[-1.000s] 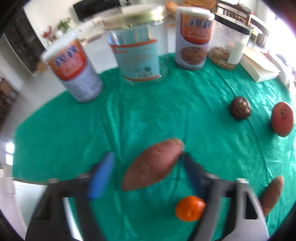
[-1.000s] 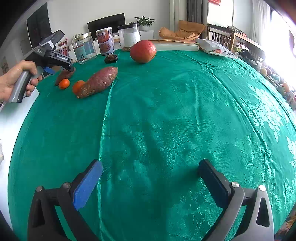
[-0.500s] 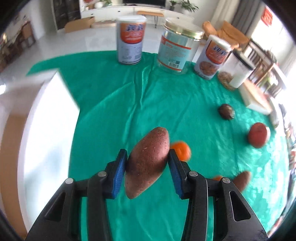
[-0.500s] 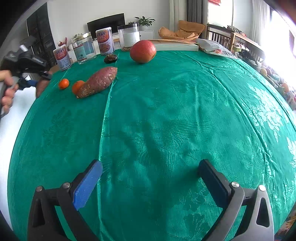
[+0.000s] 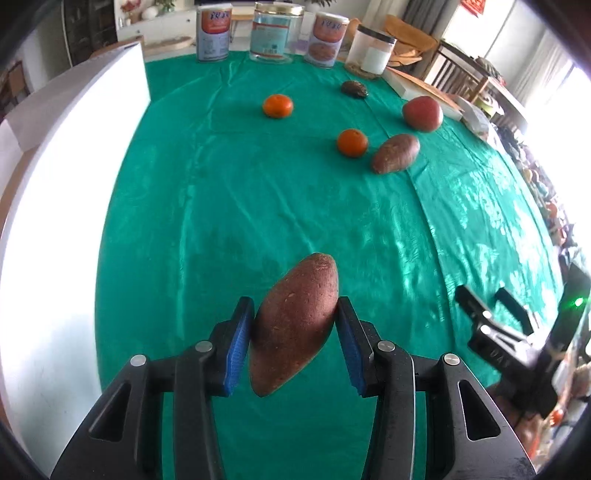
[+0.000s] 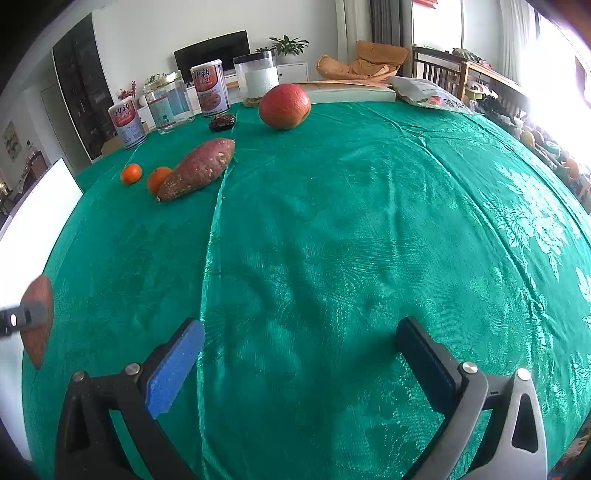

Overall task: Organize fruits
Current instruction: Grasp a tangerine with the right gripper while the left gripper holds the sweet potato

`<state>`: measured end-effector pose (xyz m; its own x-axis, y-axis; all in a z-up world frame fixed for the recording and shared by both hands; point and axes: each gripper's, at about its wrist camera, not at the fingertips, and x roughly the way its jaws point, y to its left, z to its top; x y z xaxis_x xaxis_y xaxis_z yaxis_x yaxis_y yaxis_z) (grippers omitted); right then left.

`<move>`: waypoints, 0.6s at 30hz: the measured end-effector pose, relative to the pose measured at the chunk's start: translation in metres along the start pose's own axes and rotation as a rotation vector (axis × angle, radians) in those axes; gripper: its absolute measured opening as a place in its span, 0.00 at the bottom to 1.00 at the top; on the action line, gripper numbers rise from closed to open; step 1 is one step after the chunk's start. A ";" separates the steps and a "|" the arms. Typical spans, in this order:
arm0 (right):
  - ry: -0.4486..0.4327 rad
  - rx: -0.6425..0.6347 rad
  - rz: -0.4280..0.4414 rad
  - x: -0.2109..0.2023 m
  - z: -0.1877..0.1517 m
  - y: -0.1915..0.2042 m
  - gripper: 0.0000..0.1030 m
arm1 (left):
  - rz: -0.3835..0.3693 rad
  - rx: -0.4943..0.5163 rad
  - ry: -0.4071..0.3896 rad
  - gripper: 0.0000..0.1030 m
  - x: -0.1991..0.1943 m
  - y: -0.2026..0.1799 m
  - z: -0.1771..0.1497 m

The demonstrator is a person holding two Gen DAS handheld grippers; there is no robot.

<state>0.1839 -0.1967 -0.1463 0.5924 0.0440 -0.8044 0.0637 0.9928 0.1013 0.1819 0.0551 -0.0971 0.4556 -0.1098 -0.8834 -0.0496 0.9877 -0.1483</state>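
Jaws, left wrist view: left gripper (image 5: 295, 332) clamped on a sweet potato (image 5: 293, 325), both blue pads (image 5: 236, 339) pressed to its flanks. Potato tilted, tip pointing up and fwd, held clear above the green cloth (image 5: 221, 206). White board (image 5: 70, 155) runs along the cloth's left edge. Farther out on the cloth: tangerine (image 5: 277, 106) alone toward the far side; 2nd tangerine (image 5: 352, 142) just beside a 2nd sweet potato (image 5: 395, 153); red fruit (image 5: 422, 113) beyond those; small dark fruit (image 5: 354, 88) near the far edge. Back row: two labelled cans (image 5: 213, 33), a glass jar (image 5: 272, 33) btwn them, a clear tub w/ black lid (image 5: 372, 50) to the right. Right gripper (image 5: 491, 306) shows at the right edge, low over the cloth, fingers spread.

Right wrist view: right gripper (image 6: 301, 354) released, jaws wide apart, nothing btwn them, only cloth (image 6: 351, 221) below. Held potato (image 6: 38, 319) shows at the far left edge w/ part of the left gripper's finger across it. 2nd potato (image 6: 197, 170) lies w/ one tangerine (image 6: 157, 179) touching or partly hidden behind its near end; other tangerine (image 6: 131, 173) just left of that, apart. Red fruit (image 6: 284, 106) well back, dark fruit (image 6: 221, 121) to its left. Cans (image 6: 127, 123), jar (image 6: 168, 103), tub (image 6: 258, 77) along the far edge; a book (image 6: 351, 92) and a bag (image 6: 432, 96) to the right of them. White board (image 6: 33, 206) at left.
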 end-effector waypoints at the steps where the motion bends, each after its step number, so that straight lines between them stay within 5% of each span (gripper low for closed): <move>1: 0.002 -0.003 -0.004 0.000 0.000 0.000 1.00 | 0.025 0.014 -0.023 0.46 0.003 -0.003 -0.005; 4: 0.002 -0.004 -0.005 0.001 0.000 0.001 1.00 | 0.062 0.048 -0.063 0.49 0.014 -0.005 -0.010; 7: 0.000 0.001 0.001 0.000 0.000 0.000 1.00 | 0.093 0.083 -0.110 0.81 0.019 -0.005 -0.013; 11: 0.000 0.000 0.000 0.000 0.000 0.000 1.00 | 0.188 0.144 -0.156 0.85 0.031 0.000 -0.018; 18: 0.000 -0.002 -0.002 0.001 -0.001 0.000 1.00 | 0.141 0.086 -0.193 0.92 0.035 0.014 -0.018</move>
<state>0.1838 -0.1967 -0.1480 0.5920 0.0419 -0.8049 0.0637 0.9931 0.0985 0.1812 0.0632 -0.1378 0.6114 0.0445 -0.7901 -0.0528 0.9985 0.0154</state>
